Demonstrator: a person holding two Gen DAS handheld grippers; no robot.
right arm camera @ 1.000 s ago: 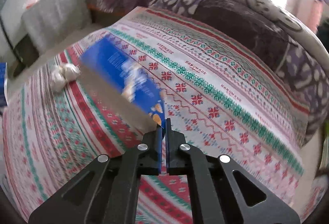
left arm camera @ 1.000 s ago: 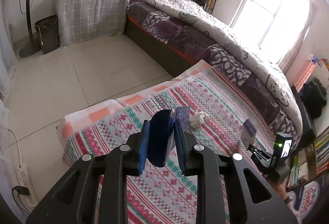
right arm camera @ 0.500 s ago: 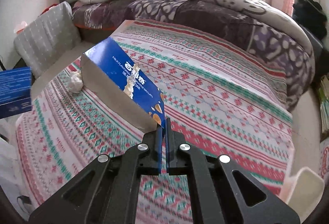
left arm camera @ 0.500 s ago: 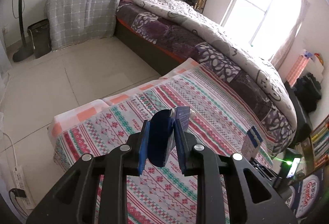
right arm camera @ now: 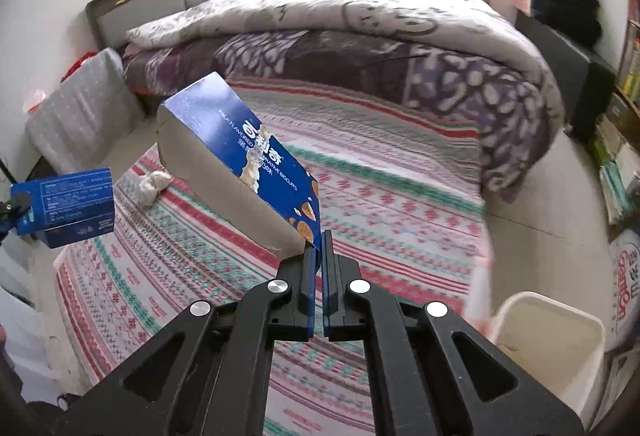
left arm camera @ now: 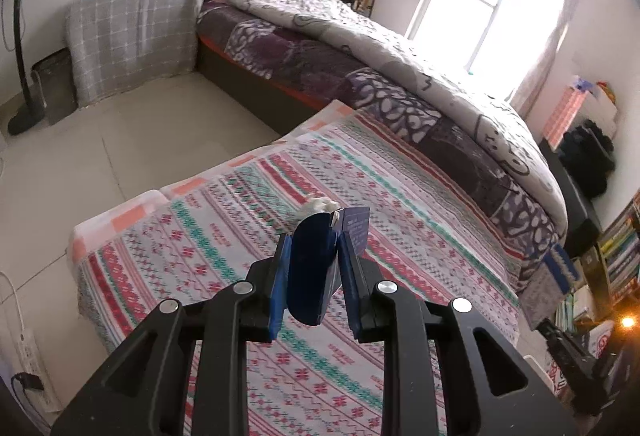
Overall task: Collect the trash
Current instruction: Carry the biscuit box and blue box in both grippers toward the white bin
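My left gripper [left arm camera: 314, 240] is shut on a small dark blue box [left arm camera: 310, 268], held end-on above the patterned bedspread [left arm camera: 224, 236]. The same small blue box [right arm camera: 68, 206] shows at the left edge of the right wrist view. My right gripper [right arm camera: 319, 236] is shut on the thin flap of a large blue biscuit box [right arm camera: 248, 160], which hangs open in the air over the bedspread [right arm camera: 400, 188]. A crumpled white tissue [right arm camera: 154, 182] lies on the bedspread's far left; its top [left arm camera: 320, 204] peeks out just behind the small box.
A white plastic bin [right arm camera: 548, 348] stands on the floor at the lower right beside the bedspread. A big bed with a quilt [left arm camera: 360, 36] lies behind. Bookshelves [left arm camera: 616, 256] line the right wall. A dark waste bin [left arm camera: 54, 84] and fan stand [left arm camera: 20, 48] are at far left.
Both grippers have lifted and drawn back from the bedspread with their boxes. The right one rose most and rolled, and the white bin has come into its view.
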